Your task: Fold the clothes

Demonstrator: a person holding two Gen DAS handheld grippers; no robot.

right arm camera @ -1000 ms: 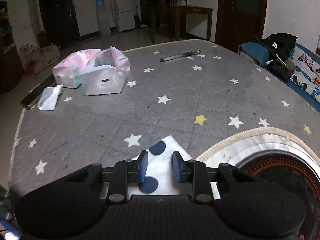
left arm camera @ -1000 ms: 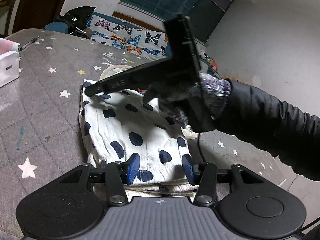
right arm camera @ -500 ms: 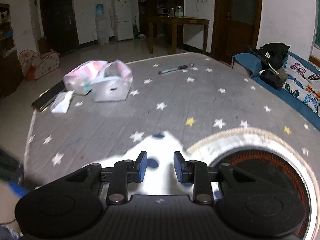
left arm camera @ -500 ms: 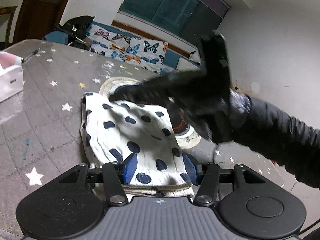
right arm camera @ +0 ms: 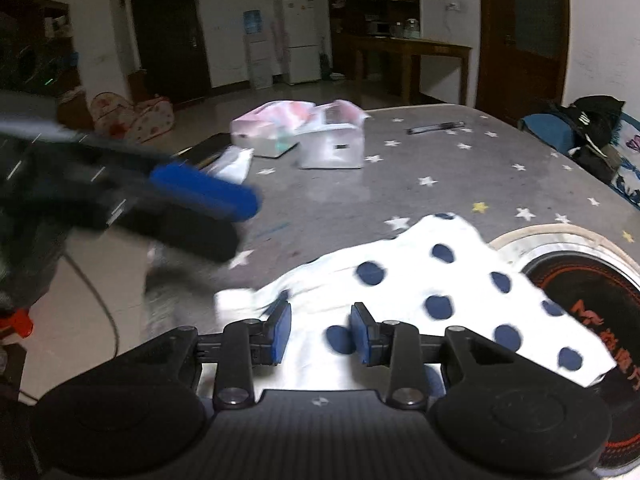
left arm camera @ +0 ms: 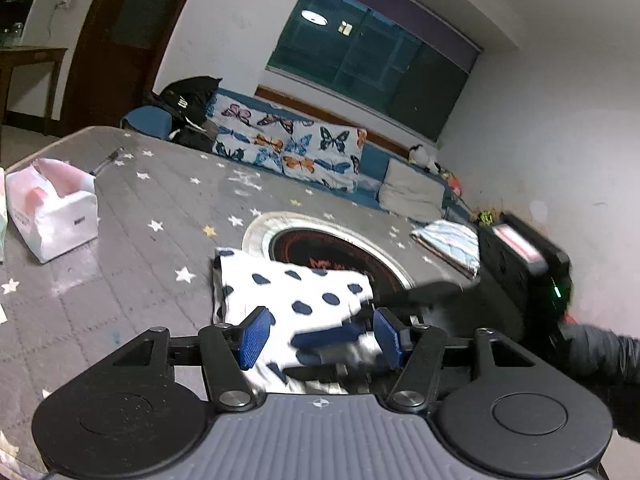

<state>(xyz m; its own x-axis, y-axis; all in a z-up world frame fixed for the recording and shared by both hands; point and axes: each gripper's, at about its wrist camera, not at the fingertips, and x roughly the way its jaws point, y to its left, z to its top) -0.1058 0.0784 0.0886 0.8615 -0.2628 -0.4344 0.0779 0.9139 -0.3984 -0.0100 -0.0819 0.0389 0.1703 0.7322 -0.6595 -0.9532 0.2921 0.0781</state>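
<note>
White cotton garment with navy dots (left arm camera: pixel 292 292) lies folded compact on grey star-print cloth (left arm camera: pixel 140 240). My left claw (left arm camera: pixel 320 338) and right claw (right arm camera: pixel 320 334) both released, above it. Next: only tidying edges, I judge.

The left gripper (left arm camera: pixel 320 338) points forward and slightly down, its blue-padded fingers (left arm camera: pixel 253 336) set wide apart with nothing pinched between them. The right gripper (right arm camera: pixel 320 330) also has its fingers (right arm camera: pixel 280 332) parted, though less widely, and grips nothing. From the left camera, the right gripper (left arm camera: pixel 520 276) comes in blurred from the right side, one of its blue fingers reaching across in front of the left gripper's right finger. Behind it shows a dark sleeve (left arm camera: pixel 600 356). From the right camera, the left gripper (right arm camera: pixel 120 208) appears blurred at upper left, tilted, a blue pad facing up.
</note>
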